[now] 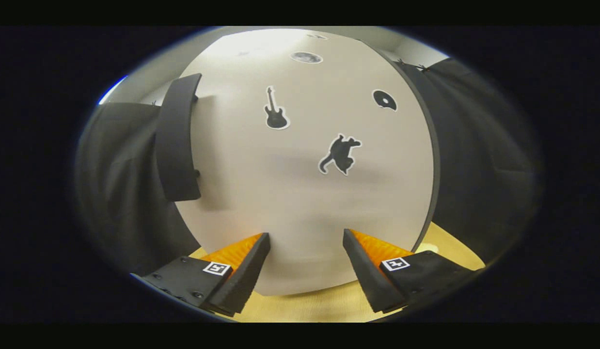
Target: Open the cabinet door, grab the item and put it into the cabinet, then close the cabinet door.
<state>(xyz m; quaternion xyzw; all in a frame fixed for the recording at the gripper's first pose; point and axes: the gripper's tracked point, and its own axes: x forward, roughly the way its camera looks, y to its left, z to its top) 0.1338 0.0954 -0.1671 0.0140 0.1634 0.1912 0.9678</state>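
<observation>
Gripper faces the shut white cabinet door at close range, fingers spread apart and holding nothing; the dark handle sits on the door's left side, well off from the fingers. The item to be stored cannot be made out here. Risk, as a judgement: from this head-on spot the fingers may bump the flat door panel or miss the handle unless first shifted left.

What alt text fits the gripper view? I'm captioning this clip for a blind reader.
A closed white cabinet door stands just ahead of the open gripper, whose fingers hold nothing. A black handle runs down the door's left edge, and guitar and cat stickers decorate its face. The cabinet stands on a wooden tabletop.
</observation>
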